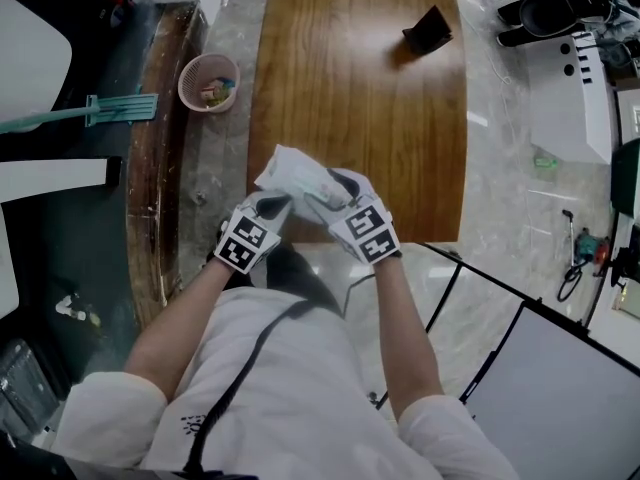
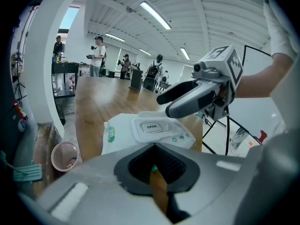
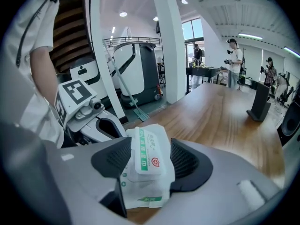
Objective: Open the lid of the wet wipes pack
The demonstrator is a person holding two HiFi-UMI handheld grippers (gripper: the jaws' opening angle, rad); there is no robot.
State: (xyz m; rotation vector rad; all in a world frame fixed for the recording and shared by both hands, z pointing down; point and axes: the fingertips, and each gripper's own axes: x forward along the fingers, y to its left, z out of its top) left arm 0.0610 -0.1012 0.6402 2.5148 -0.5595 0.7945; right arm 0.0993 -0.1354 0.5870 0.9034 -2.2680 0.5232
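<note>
Looking down in the head view, the wet wipes pack [image 1: 298, 180] sits over the near edge of the wooden table [image 1: 350, 78], between the left gripper [image 1: 268, 208] and the right gripper [image 1: 328, 200]. In the left gripper view its jaws are pressed almost together just short of the pack, with the flat lid [image 2: 154, 126] marked OPEN just beyond, so I judge they should nip only the lid's front lip. In the right gripper view the jaws clamp the pack across its width, which should steady it.

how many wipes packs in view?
1. The wet wipes pack is clamped in the right gripper above the wooden table's near edge, with the left gripper at its end. No other shows.
</note>
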